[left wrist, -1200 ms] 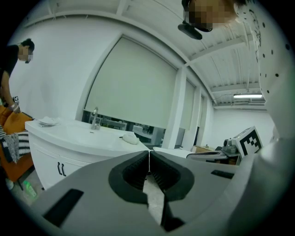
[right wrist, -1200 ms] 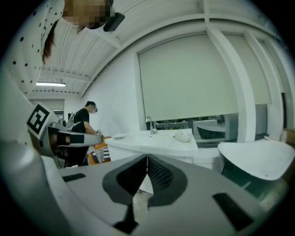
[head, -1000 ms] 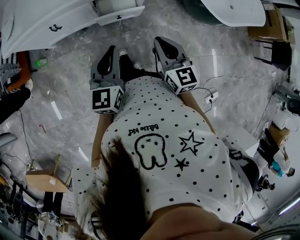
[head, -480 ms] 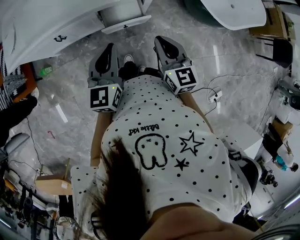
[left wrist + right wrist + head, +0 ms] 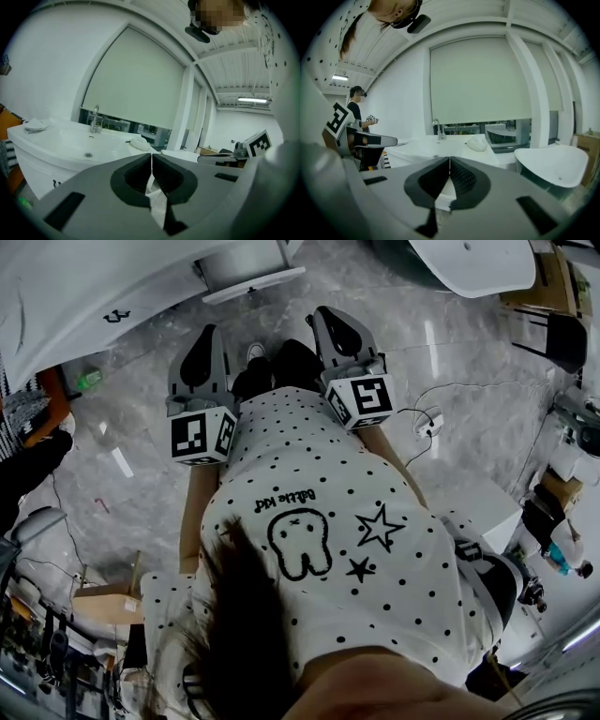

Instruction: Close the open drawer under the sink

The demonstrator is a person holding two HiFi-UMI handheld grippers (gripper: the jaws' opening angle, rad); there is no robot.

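Jaws of the left gripper (image 5: 151,158) are sitting pressed together with nothing between them, and those of the right gripper (image 5: 449,163) are doing the same (the ridged pads are meeting along a thin seam). Both grippers are pointing ahead, side by side, towards the white sink (image 5: 70,140) and its tap (image 5: 95,120) at the far left. The drawer (image 5: 253,282) is standing out from the cabinet beneath that sink, at the far edge of the head view, a little beyond the tips and apart from them. The person is standing on the grey marbled floor (image 5: 141,418), facing it.

As I judge it, the approach is what is in hand, and no push is yet begun. The next move is calling for the closed tips to be set against the drawer's front panel and pressed straight away from the person, into the cabinet. That front panel appears to be running left to right, slightly tilted in the head view, so the long axis is lying across the scene, with the front facing the near side.
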